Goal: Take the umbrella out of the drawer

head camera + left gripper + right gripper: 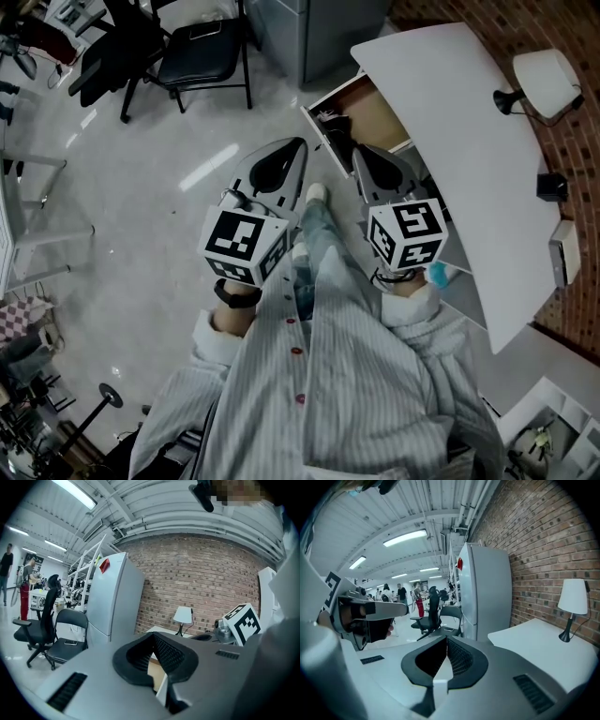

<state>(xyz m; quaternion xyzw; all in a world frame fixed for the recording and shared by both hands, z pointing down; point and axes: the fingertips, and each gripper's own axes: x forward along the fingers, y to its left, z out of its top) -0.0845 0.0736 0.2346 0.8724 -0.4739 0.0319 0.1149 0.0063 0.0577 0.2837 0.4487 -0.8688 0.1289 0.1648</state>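
Pale wood lines the open drawer (pixel 380 112) that juts from under the white desk (pixel 469 141) at the upper middle of the head view. A dark thing (pixel 335 131) lies along the drawer's left edge. I take it for the umbrella, though it is too small to be sure.

The left gripper (pixel 298 145) and the right gripper (pixel 361 157) hang side by side at the centre, just below the drawer and pointing up the frame toward it. In each gripper view the ribbed pads meet at the tip with nothing between them, so both are closed and empty.

By my reckoning the drawer is already out and the rest is undone: open a gripper, reach in, grip the umbrella, lift it clear.
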